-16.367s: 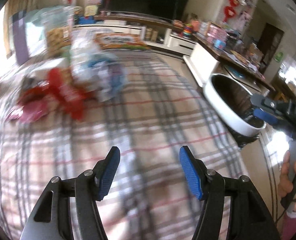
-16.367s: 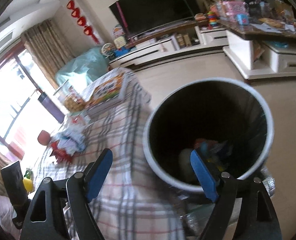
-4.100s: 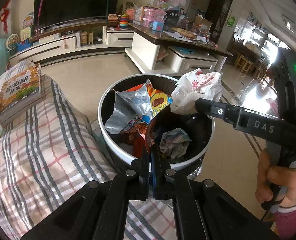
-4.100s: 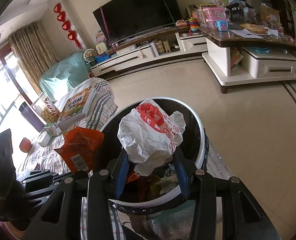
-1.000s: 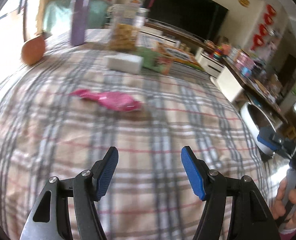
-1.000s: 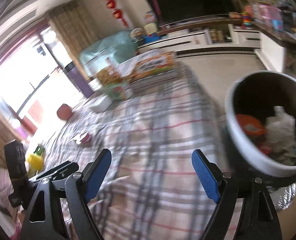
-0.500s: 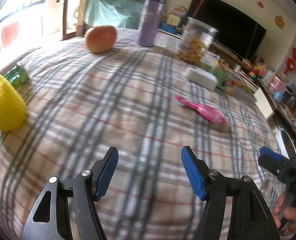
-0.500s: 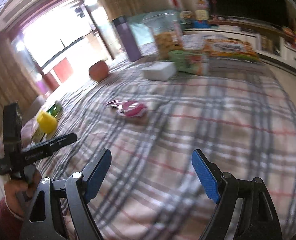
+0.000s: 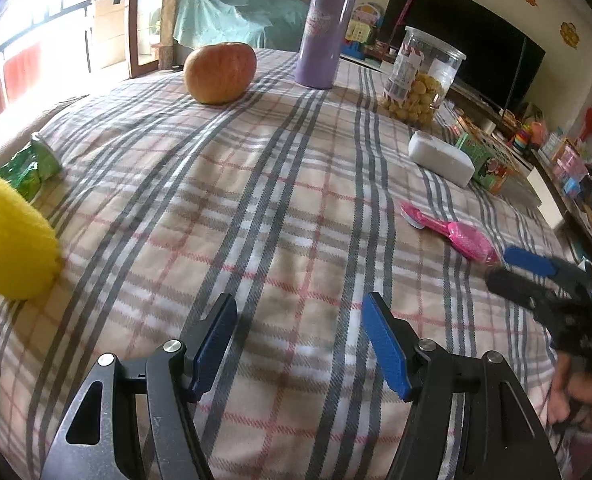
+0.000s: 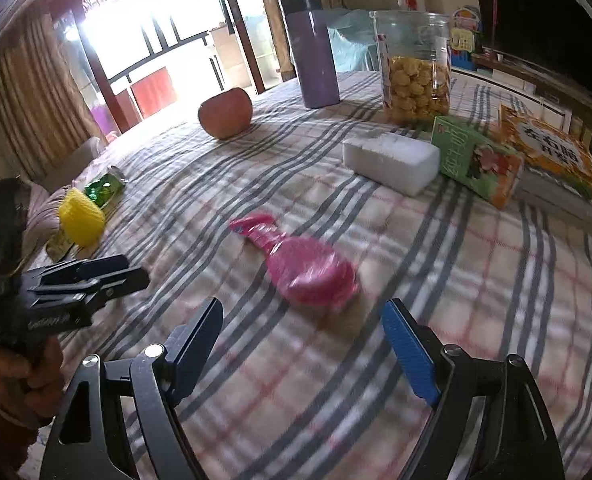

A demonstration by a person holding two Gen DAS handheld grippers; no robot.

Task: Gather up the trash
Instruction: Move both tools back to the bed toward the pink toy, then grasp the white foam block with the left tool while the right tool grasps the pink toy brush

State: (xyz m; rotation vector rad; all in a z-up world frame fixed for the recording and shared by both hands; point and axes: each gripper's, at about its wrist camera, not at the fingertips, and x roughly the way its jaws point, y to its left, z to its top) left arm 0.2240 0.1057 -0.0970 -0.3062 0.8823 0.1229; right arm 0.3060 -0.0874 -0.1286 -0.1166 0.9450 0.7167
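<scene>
Pink wrapper (image 10: 304, 266) lies flat on the plaid-clothed tabletop (image 10: 476, 280), its long axis running from a twisted narrow tail at the upper left to a wide, crinkly, glossy fan at the lower right, that fat end just ahead of the right hand-held gripper (image 10: 302, 344). Over at the far left edge sit a ribbed yellow cup (image 10: 81, 218) and a shiny green packet (image 10: 103, 189), close together. Left hand-held gripper (image 10: 135, 270) pokes in low from that side, jaws parted with nothing between them, well apart from the wrapper. Soft woven cloth lies bare between the two tools, plenty of room. Right gripper's blue pads stand wide, empty, the wrapper short of them. Farther back, a round orange fruit (image 10: 225, 114), then a tall purple flask (image 10: 314, 54), a clear jar of yellow snacks (image 10: 416, 68). Rightward, a white foam block (image 10: 392, 160) touches a green carton (image 10: 476, 160), books (image 10: 552, 152) beyond at the right edge.
</scene>
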